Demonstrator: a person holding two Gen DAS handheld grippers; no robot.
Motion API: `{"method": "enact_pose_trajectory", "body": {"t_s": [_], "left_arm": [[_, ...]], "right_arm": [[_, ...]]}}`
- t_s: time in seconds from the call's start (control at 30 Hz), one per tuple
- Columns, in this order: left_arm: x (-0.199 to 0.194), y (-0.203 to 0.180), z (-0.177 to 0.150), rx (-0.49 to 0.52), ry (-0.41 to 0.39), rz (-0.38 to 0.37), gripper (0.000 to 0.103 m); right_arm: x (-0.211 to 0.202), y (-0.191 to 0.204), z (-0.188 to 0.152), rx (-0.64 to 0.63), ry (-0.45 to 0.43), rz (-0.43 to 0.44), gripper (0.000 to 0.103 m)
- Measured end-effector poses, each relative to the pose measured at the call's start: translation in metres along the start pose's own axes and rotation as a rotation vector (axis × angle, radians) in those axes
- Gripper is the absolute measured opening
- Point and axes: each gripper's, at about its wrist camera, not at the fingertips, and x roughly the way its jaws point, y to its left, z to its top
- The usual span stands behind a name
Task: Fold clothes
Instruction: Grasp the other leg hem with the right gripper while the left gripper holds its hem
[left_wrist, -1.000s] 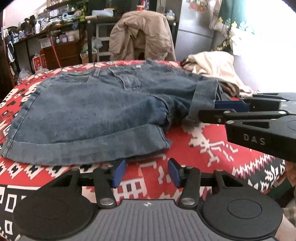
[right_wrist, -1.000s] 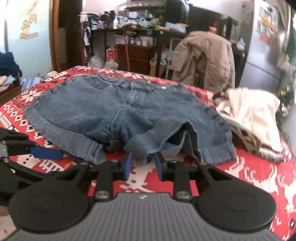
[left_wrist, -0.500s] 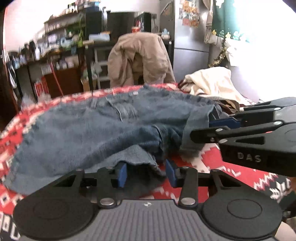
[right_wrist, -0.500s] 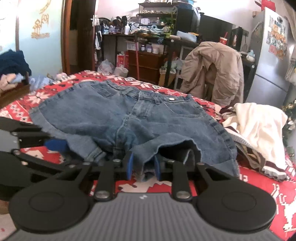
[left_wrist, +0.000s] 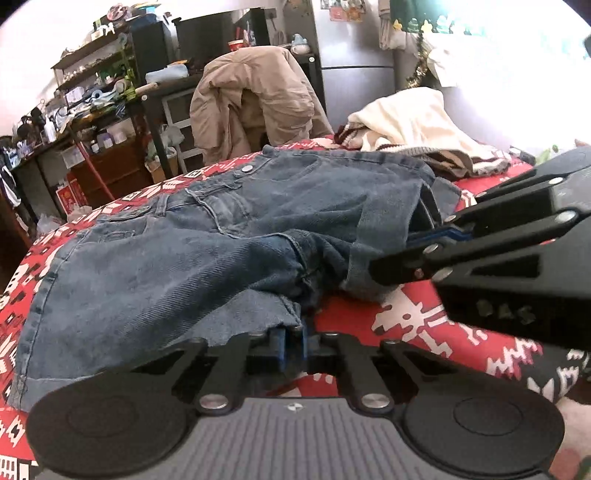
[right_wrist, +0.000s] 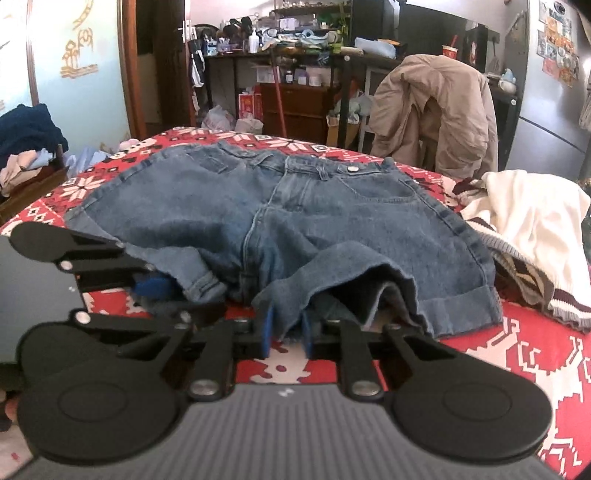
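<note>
Denim shorts (left_wrist: 207, 258) lie spread on a bed under a red patterned blanket (left_wrist: 424, 325), waistband away from both cameras, hems toward them. The left gripper (left_wrist: 291, 343) has its blue fingers (left_wrist: 277, 345) drawn narrow on the near hem of one leg, cloth bunched between them. The right gripper (right_wrist: 286, 332) pinches the hem of the other leg the same way, its fingers (right_wrist: 266, 332) close together with denim hanging in the gap; that hem is lifted so the leg opening gapes just beside it.

Bare blanket shows in front of the hems and to the right side of the shorts. A cream sweater (right_wrist: 532, 229) with dark-striped trim lies heaped at the right edge of the shorts, seemingly touching them, though the overlap is hard to read.

The right wrist view alone shows the whole waistband, its metal button (right_wrist: 352, 169), and a dark blue garment pile (right_wrist: 26, 136) off the bed's left side. The left wrist view alone shows the right gripper from the side. Both show a tan jacket (left_wrist: 255, 96) draped on a chair beyond the bed.
</note>
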Motion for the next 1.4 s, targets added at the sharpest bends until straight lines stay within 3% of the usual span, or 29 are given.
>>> {"method": "enact_pose_trajectory", "body": {"t_s": [0.27, 0.47, 0.63, 0.73, 0.8, 0.87, 0.9, 1.1, 1.4], "left_arm": [[-0.058, 0.018, 0.002, -0.016, -0.045, -0.075, 0.006], [-0.037, 0.006, -0.021, 0.03, 0.063, -0.019, 0.01], [-0.035, -0.001, -0.024, 0.039, 0.058, -0.018, 0.021], [-0.034, -0.003, -0.023, 0.047, 0.061, -0.022, 0.021], [-0.032, -0.002, -0.022, 0.036, 0.067, -0.032, 0.012], [-0.029, 0.0, -0.02, 0.023, 0.073, -0.045, 0.006], [-0.03, 0.0, -0.018, 0.014, 0.073, -0.059, 0.006], [-0.052, -0.007, -0.013, 0.03, 0.029, -0.092, 0.005], [-0.041, -0.006, -0.03, 0.024, 0.099, -0.093, 0.005]], "right_arm": [[-0.041, 0.003, 0.016, 0.065, -0.064, 0.092, 0.005], [-0.033, 0.014, -0.002, 0.033, -0.01, 0.075, 0.006], [-0.018, 0.007, -0.023, 0.131, 0.025, 0.092, 0.022], [-0.015, 0.003, -0.028, 0.174, 0.026, 0.112, 0.022], [-0.013, 0.003, -0.028, 0.177, 0.026, 0.115, 0.022], [-0.01, 0.003, -0.028, 0.182, 0.032, 0.136, 0.017], [-0.01, 0.005, -0.027, 0.172, 0.036, 0.142, 0.005], [-0.024, 0.02, -0.017, 0.097, 0.008, 0.146, 0.005], [-0.023, 0.023, -0.029, 0.118, 0.044, 0.16, 0.005]]}}
